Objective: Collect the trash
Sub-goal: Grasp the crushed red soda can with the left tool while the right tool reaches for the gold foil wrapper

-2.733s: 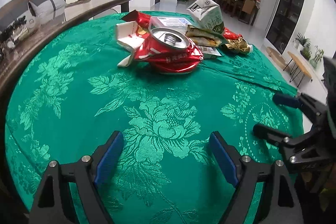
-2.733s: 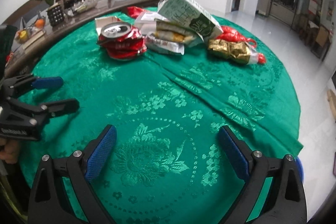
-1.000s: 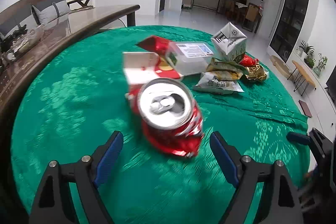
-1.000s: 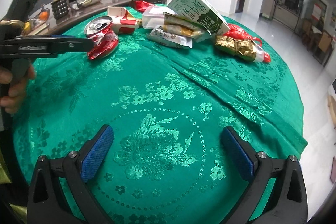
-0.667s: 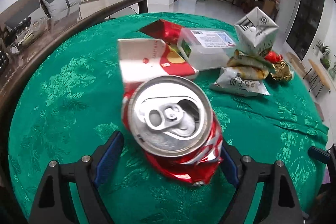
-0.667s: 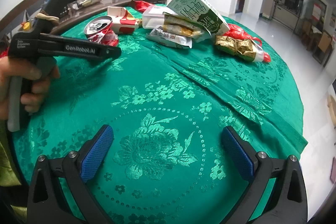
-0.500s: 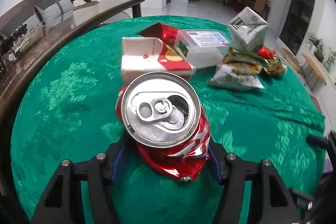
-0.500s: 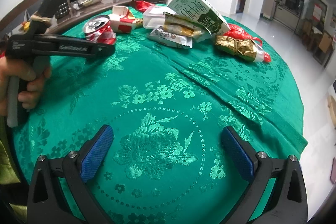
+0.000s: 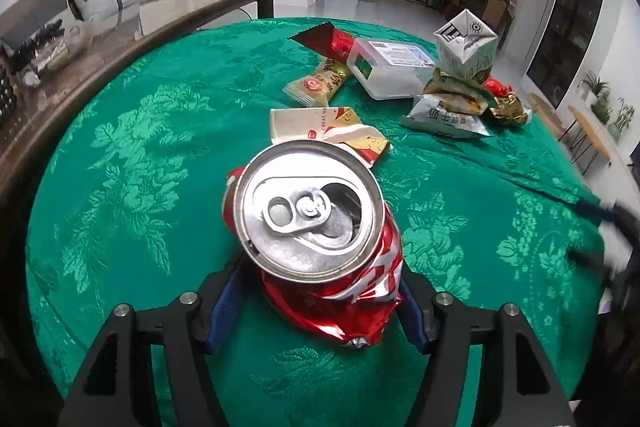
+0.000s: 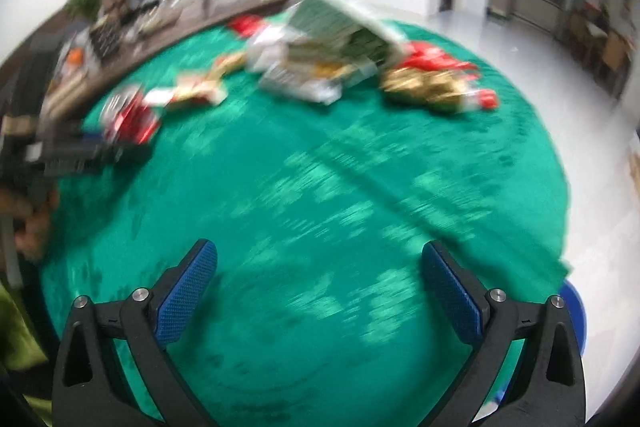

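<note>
Since the frame approx. half a sec. earlier, the red-and-white carton has dropped flat onto the cloth behind the can, uncovering a yellow snack packet, and the right wrist view has gone blurred. Left gripper grips one crushed red can: blue pads press its dented sides, though the jaws are easing open a touch. Can sits low centre in the left view, over the green tablecloth; whether its base touches the cloth can't be told. Its long axis runs tilted, silver top w/ pull tab facing up toward the camera, crumpled base pointing down and toward the gripper. Right gripper stands wide, nothing between its 2 pads, over bare cloth. Counted on the far side: 1 clear plastic box, 1 green-and-white milk carton tipped on the pile, 1 red wrapper, approx. 2 crisp bags, 1 gold wrapper. In the right view a hand holds the left gripper at the left edge, can beside it.
</note>
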The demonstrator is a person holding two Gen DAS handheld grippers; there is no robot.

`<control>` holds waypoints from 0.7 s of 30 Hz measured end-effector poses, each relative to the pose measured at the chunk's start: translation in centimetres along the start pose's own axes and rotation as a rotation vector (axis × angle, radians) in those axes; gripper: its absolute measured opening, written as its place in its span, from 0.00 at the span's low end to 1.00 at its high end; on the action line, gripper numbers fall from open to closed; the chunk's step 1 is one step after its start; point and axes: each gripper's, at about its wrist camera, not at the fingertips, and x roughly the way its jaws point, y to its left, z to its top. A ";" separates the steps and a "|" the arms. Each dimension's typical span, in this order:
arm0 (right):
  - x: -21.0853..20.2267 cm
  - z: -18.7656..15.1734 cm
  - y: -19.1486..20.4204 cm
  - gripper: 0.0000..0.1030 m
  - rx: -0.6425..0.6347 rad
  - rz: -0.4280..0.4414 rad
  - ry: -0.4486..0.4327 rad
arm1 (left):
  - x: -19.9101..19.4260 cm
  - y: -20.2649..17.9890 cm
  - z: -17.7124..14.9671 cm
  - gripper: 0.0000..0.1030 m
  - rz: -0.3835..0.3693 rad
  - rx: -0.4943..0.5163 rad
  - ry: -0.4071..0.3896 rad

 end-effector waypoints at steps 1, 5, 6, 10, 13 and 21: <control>0.0 0.7 -1.2 0.99 0.022 -0.019 -0.006 | 0.1 -0.2 0.0 0.66 0.021 0.014 0.000; 1.1 4.2 -6.4 0.99 0.118 -0.068 0.000 | 0.3 -0.2 -0.1 0.78 0.054 -0.009 -0.006; 1.7 5.1 -7.6 0.99 0.145 -0.066 0.008 | 0.3 -0.2 -0.1 0.78 0.058 -0.007 -0.004; 4.5 8.9 -11.5 0.85 0.238 -0.022 0.028 | 0.3 -0.2 -0.1 0.79 0.062 -0.006 -0.005; 6.7 10.6 -12.7 0.75 0.278 0.036 0.050 | 0.3 -0.1 0.0 0.79 0.062 -0.007 -0.005; 5.4 8.6 -11.8 0.19 0.332 0.149 0.055 | 0.2 -0.1 -0.1 0.79 0.062 -0.002 -0.001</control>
